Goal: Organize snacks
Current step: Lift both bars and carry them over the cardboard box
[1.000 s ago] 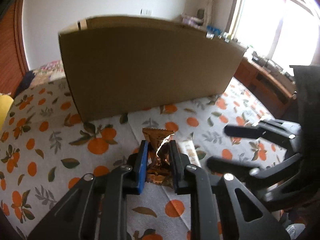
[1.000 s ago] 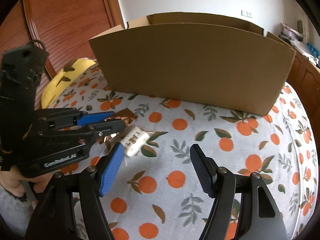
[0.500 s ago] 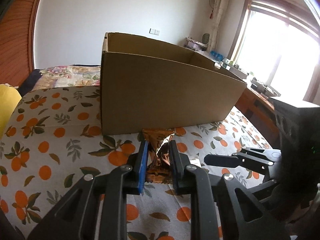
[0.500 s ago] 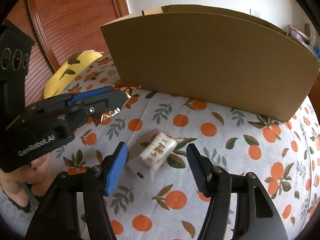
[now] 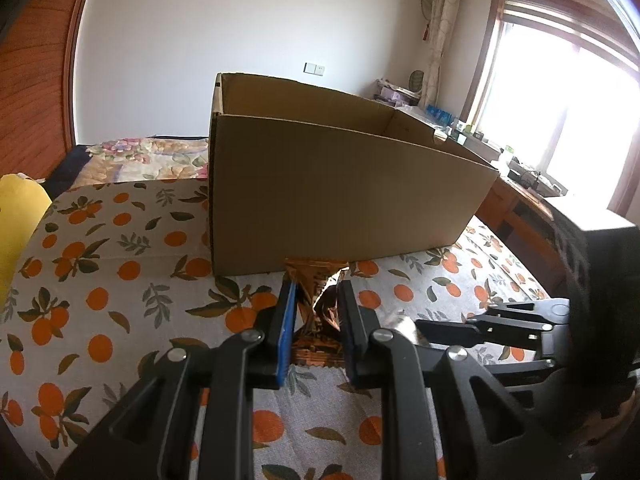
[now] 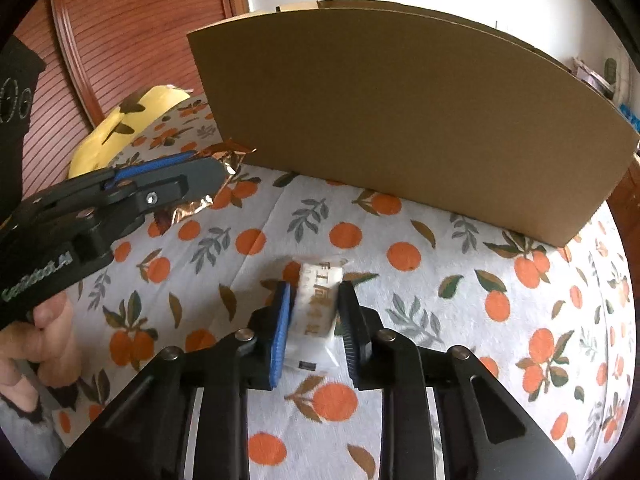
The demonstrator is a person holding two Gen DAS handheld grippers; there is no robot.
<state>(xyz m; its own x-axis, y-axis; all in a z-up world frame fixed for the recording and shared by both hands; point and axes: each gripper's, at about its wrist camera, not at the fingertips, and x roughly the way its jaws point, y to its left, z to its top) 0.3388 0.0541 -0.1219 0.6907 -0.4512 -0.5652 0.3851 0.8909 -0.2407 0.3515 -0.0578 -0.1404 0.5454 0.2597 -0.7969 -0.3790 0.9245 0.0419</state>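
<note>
Snacks: two wrapped pieces, one in each claw, both in front of the cardboard box.
Right claw: clenched on white wrapped snack; jaws have just been closing, snack between them, blue pad on one side, black pad on the other.
White wrapped snack: pale packet with printed characters, long axis running along the fingers, lower end with a small dark mark sticking out toward the camera; lies on or just above the cloth, cannot tell which.
Left claw: clenched on copper foil snack, jaws close together.
Copper foil snack: crinkled shiny wrapper, top flares out past the fingertips, bottom edge hangs below the pads; held clear above the cloth, near the box's lower front wall in left wrist view.
Left claw from right wrist view: comes in from left side, foil poking out at the tip, just beside the box's near corner.
Hand: person's fingers wrapped on left claw's handle, lower left edge.
Surface: bed, covered in white cloth with orange fruit and leaf print.
Cardboard box: big, brown, open top, standing on the cloth behind both claws.
Yellow pillow: left of box, on the bed.
Far: wood panelled door, white wall, bright window, cluttered desk under it.
</note>
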